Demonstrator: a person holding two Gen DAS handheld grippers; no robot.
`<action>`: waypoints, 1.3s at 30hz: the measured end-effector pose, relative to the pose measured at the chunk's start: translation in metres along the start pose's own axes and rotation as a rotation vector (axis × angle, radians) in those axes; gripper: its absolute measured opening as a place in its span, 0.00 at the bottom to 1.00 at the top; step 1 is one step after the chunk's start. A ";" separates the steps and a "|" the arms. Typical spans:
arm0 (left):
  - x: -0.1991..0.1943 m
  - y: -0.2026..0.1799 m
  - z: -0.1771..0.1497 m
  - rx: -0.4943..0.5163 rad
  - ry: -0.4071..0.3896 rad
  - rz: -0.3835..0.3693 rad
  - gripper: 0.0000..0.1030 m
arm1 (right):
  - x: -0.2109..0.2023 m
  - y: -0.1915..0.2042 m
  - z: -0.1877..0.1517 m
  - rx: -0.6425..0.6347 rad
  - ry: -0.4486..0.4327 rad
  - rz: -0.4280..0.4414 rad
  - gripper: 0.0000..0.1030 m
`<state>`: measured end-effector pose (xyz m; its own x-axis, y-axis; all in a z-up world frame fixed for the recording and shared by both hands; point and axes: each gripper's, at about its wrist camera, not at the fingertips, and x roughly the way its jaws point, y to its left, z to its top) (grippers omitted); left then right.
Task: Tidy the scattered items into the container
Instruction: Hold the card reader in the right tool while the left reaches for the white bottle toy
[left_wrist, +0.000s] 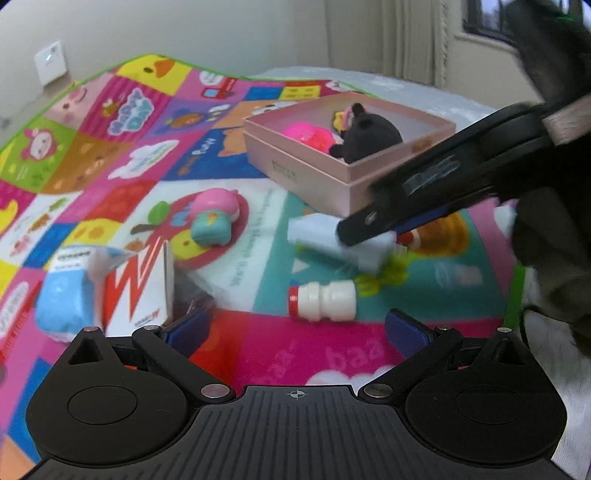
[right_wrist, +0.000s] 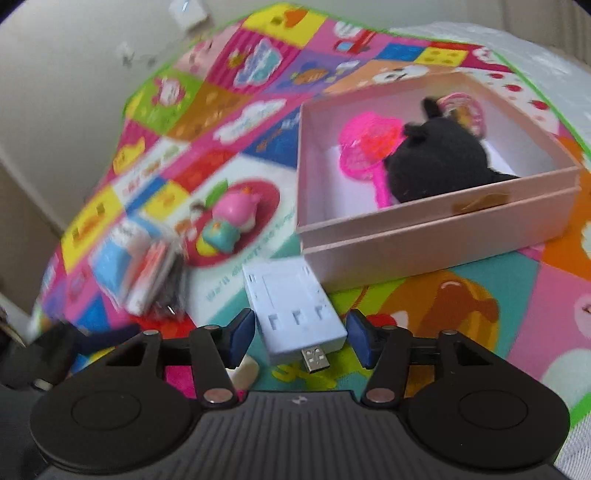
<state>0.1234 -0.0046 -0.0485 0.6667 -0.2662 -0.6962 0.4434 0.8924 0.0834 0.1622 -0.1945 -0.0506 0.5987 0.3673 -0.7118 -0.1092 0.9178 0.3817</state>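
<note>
A pink box (left_wrist: 314, 173) (right_wrist: 424, 240) sits on the colourful play mat and holds a black plush (left_wrist: 369, 136) (right_wrist: 436, 166) and a pink toy (left_wrist: 306, 134) (right_wrist: 365, 147). My right gripper (right_wrist: 301, 338) is open, its blue pads either side of a white USB hub (right_wrist: 295, 310) lying on the mat; the same hub (left_wrist: 332, 240) shows in the left wrist view under the right gripper (left_wrist: 373, 229). My left gripper (left_wrist: 295, 332) is open and empty, just short of a small white bottle (left_wrist: 323, 301) lying on its side.
A pink and teal toy (left_wrist: 214, 218) (right_wrist: 229, 221) lies on the mat left of the box. A blue packet (left_wrist: 70, 291) (right_wrist: 114, 266) and a white and red card (left_wrist: 140, 291) (right_wrist: 151, 277) lie at the left. Walls and a curtain (left_wrist: 413, 40) stand behind.
</note>
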 end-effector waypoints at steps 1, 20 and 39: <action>0.003 0.001 0.001 -0.017 -0.010 0.005 1.00 | -0.007 -0.001 0.001 0.005 -0.021 0.006 0.53; 0.015 0.068 0.000 -0.223 0.130 0.221 0.76 | 0.015 0.047 -0.012 -0.316 0.000 -0.166 0.59; -0.015 0.126 -0.001 -0.545 0.088 0.197 0.97 | 0.001 0.069 -0.052 -0.771 0.130 -0.230 0.51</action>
<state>0.1692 0.1121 -0.0282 0.6423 -0.0662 -0.7636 -0.0710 0.9869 -0.1452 0.1145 -0.1231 -0.0556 0.5809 0.1280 -0.8038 -0.5387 0.8008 -0.2618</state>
